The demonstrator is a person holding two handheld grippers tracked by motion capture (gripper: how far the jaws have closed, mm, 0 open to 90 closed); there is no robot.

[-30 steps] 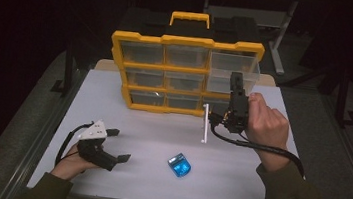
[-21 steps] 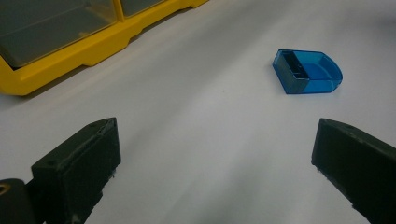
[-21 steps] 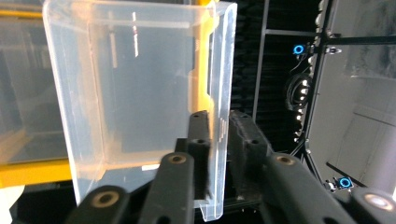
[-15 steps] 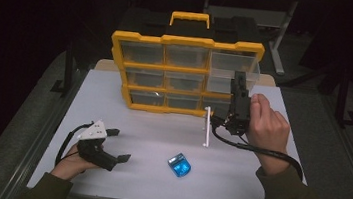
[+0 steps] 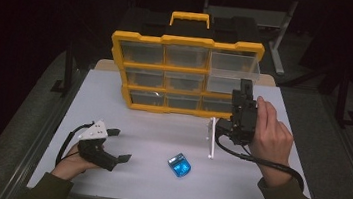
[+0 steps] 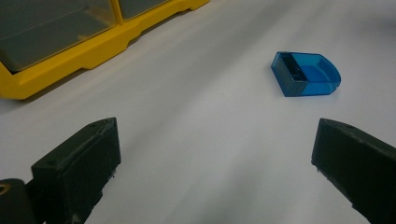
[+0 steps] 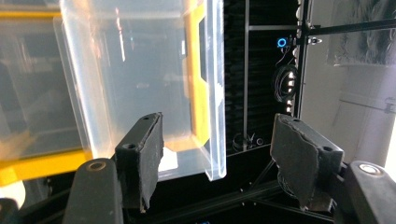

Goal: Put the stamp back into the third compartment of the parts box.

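Nearest you, your left claw (image 5: 118, 159) rests low on the white worktop (image 5: 155, 182), jaws spread wide with nothing between them. It looks parked there, with the small translucent blue plastic box (image 6: 306, 74) lying just ahead of it in the left gripper view. On the worktop that box sits well apart from both claws, roughly between them.

Beyond the box, a thin white stick-like piece (image 5: 210, 137) lies on the worktop just left of your right hand (image 5: 272, 136); what it is cannot be told.

Your right claw (image 7: 217, 161) is raised and points away from you at the right column of the yellow-framed organiser case with clear drawers (image 5: 184, 75). Its jaws have just been opening and now stand about half apart. The edge of the clear plastic drawer (image 7: 140, 79) sits between them, but the pads do not press on it, so likely a release after pulling.

That top-right drawer stands drawn forward out of the frame, presumably to take something in. Behind the case, the yellow carry handle (image 5: 190, 16) sits up against the dark background.
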